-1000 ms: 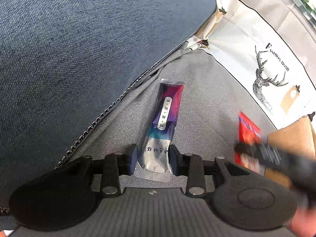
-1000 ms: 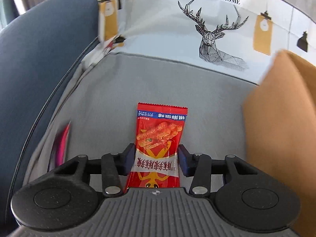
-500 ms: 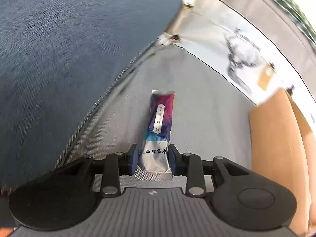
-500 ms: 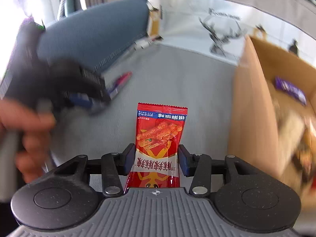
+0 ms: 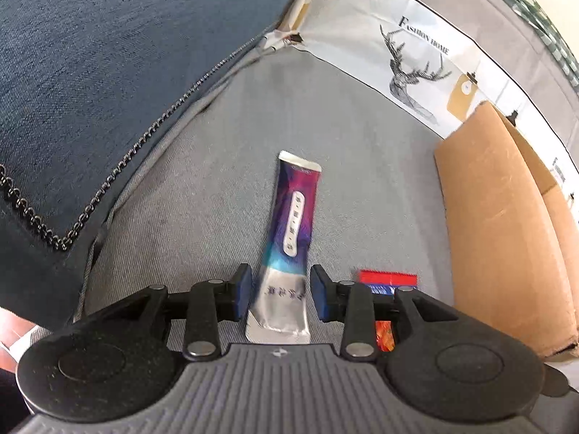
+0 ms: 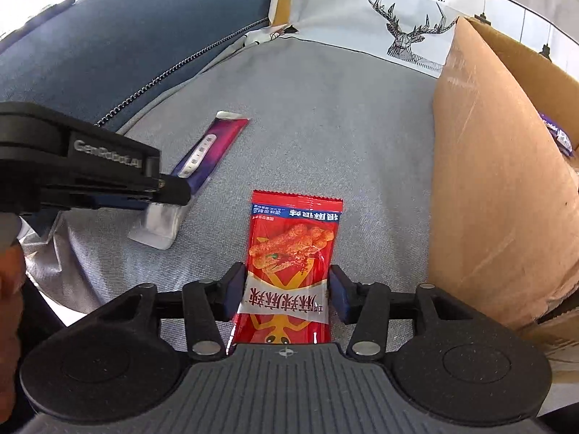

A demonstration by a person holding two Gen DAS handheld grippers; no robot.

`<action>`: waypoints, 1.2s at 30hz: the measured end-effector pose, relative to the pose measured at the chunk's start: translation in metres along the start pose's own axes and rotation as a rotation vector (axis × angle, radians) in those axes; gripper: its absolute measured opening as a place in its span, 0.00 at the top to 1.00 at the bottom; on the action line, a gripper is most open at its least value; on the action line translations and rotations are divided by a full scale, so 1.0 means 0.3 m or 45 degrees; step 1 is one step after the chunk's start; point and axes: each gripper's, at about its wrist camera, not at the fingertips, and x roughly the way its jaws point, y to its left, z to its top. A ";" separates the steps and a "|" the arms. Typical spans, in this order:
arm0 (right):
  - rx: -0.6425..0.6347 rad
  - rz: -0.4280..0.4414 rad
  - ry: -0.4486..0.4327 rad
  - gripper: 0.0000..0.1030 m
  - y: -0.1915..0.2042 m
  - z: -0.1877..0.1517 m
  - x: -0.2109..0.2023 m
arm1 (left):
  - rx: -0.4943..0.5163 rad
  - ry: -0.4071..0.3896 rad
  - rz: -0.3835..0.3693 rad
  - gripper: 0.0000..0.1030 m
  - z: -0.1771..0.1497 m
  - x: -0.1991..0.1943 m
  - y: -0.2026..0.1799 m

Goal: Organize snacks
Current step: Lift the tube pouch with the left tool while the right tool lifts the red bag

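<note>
My left gripper [image 5: 280, 294] is shut on a long purple-and-silver snack stick [image 5: 291, 231], held above the grey sofa seat. It also shows in the right wrist view [image 6: 202, 155], with the left gripper [image 6: 173, 191] at the left. My right gripper [image 6: 286, 294] is shut on a red snack packet [image 6: 291, 264]; that packet also peeks out low right in the left wrist view [image 5: 387, 282]. An open cardboard box [image 6: 481, 166] stands to the right, with a purple snack [image 6: 559, 135] inside.
A dark blue cushion [image 5: 108, 54] with a zipper lies to the left. A white deer-print cushion [image 6: 409, 25] lines the back of the seat. The grey seat [image 6: 325, 115] stretches between the cushions and the box [image 5: 503, 224].
Both grippers have lifted and pulled back from the seat with their snacks still held. The right gripper swung toward the box, then settled beside the left one.
</note>
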 end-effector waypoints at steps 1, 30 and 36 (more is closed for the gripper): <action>-0.001 0.003 -0.006 0.46 -0.006 -0.003 -0.007 | -0.005 -0.009 0.001 0.59 0.000 0.002 -0.001; 0.010 -0.043 0.041 0.52 -0.031 -0.033 -0.032 | 0.218 -0.099 0.103 0.74 -0.002 0.057 -0.093; -0.004 -0.052 0.044 0.51 -0.030 -0.032 -0.027 | 0.246 -0.103 0.114 0.73 0.000 0.064 -0.105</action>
